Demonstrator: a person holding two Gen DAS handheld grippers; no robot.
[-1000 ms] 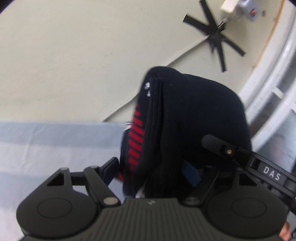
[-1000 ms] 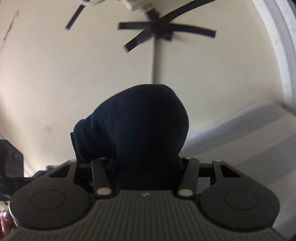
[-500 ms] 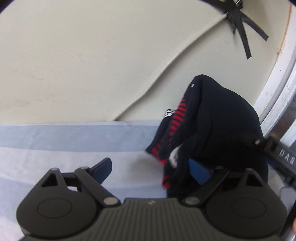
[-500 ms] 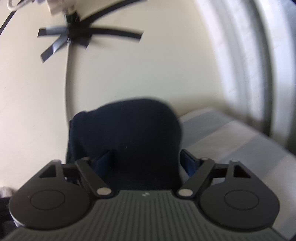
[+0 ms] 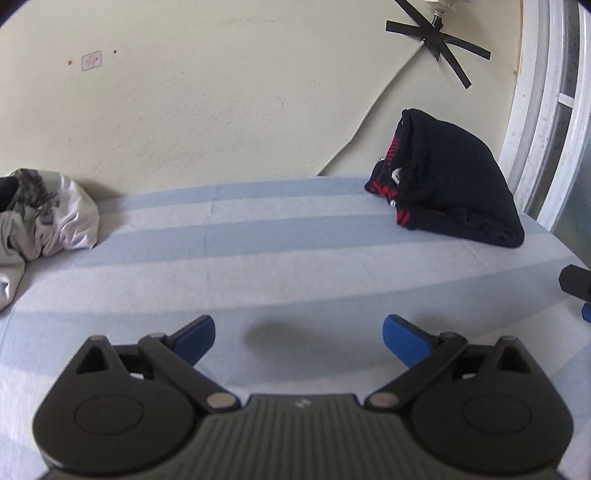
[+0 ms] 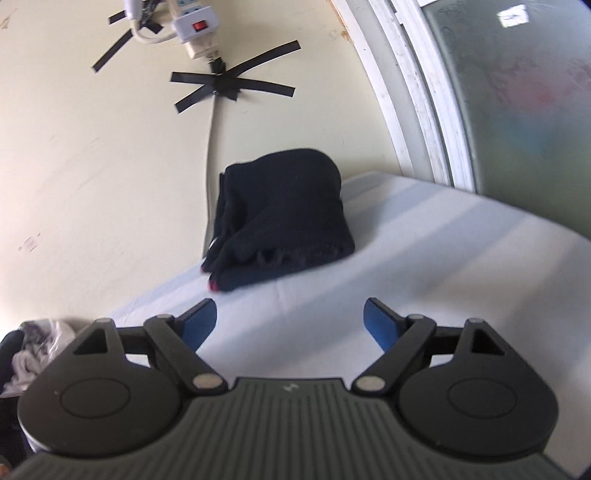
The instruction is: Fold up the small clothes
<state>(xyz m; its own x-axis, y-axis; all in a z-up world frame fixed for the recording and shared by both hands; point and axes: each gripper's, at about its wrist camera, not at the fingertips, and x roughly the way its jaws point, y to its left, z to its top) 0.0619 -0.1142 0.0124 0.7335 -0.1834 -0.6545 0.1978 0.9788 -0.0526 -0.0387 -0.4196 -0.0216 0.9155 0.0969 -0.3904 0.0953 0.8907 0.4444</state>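
Observation:
A folded dark navy garment with red stripes (image 5: pixel 454 188) leans against the wall at the far right of the striped sheet; it also shows in the right wrist view (image 6: pixel 284 221). My left gripper (image 5: pixel 299 334) is open and empty, well back from it over the sheet. My right gripper (image 6: pixel 290 319) is open and empty, a short way in front of the garment. A tip of the right gripper (image 5: pixel 576 284) shows at the right edge of the left wrist view.
A crumpled pile of white and grey clothes (image 5: pixel 40 218) lies at the far left by the wall, also in the right wrist view (image 6: pixel 33 347). A cream wall with taped cable (image 5: pixel 439 40) and power strip (image 6: pixel 192 31) stands behind. A white window frame (image 6: pixel 417 92) is at the right.
Both grippers have let go of the dark garment and pulled back from it. The garment now rests against the wall on the sheet. Both jaws have opened wide.

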